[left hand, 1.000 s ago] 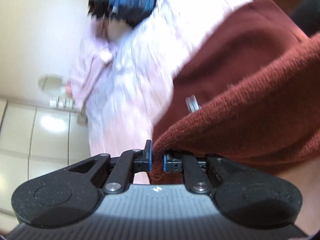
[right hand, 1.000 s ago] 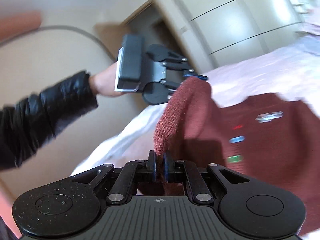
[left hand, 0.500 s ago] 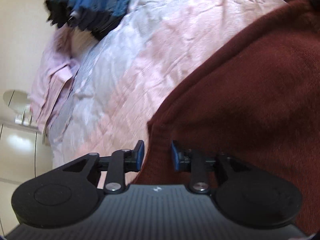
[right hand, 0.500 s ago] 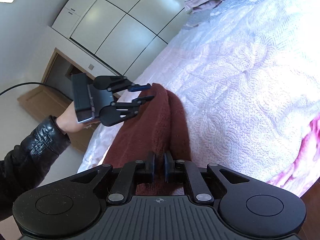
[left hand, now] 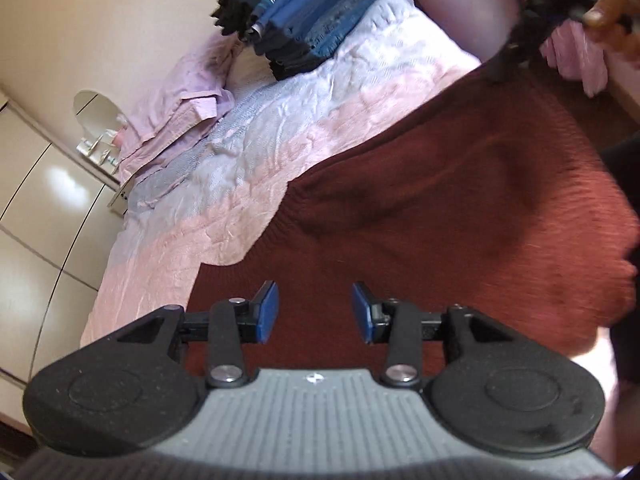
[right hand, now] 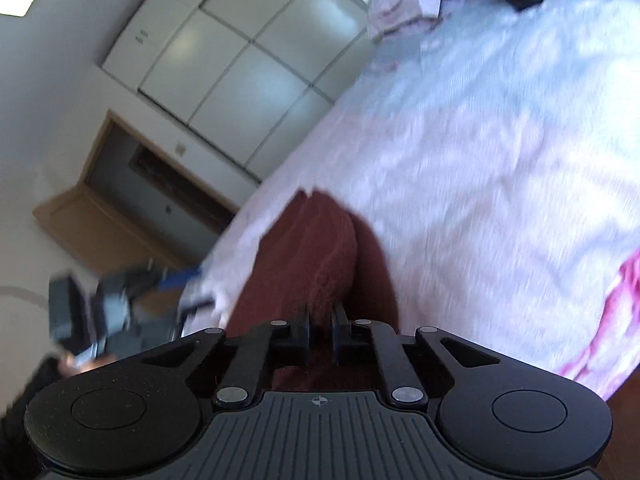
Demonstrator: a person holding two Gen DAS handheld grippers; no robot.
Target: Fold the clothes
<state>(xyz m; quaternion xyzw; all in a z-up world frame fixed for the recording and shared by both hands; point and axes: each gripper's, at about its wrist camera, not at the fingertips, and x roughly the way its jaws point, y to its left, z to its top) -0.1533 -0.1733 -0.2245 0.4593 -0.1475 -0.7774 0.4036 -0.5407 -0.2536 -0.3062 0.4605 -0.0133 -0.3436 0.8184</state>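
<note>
In the left wrist view, the left gripper (left hand: 314,312) sits nearest, its blue-padded fingers (left hand: 267,311) spread wide with nothing between them, hovering just above the dark red knitted sweater (left hand: 460,208). That sweater lies spread across the near part of the bed, its ribbed edge running diagonally from the lower left up toward the upper right. Past it stretches the rumpled pale pink and white quilted bedspread (left hand: 248,152). Farther up the bed lies a crumpled lilac shirt (left hand: 180,108), and beyond that a stack of folded dark blue and black clothes (left hand: 304,28) stands near the wall. At the top right corner, a hand (left hand: 612,8) and part of a dark device show, blurred.

In the right wrist view, the right gripper (right hand: 320,332) has its fingers (right hand: 301,330) clenched on a raised fold of the same dark red sweater (right hand: 316,252), which bunches up into a ridge leading away from the fingers over the bedspread (right hand: 480,152). To the lower left, the other gripper (right hand: 176,292) appears motion-blurred, held by a hand (right hand: 86,362) in a black sleeve (right hand: 24,392). Farther off are white glossy wardrobe doors (right hand: 240,64) and a wooden-framed doorway (right hand: 132,196).
</note>
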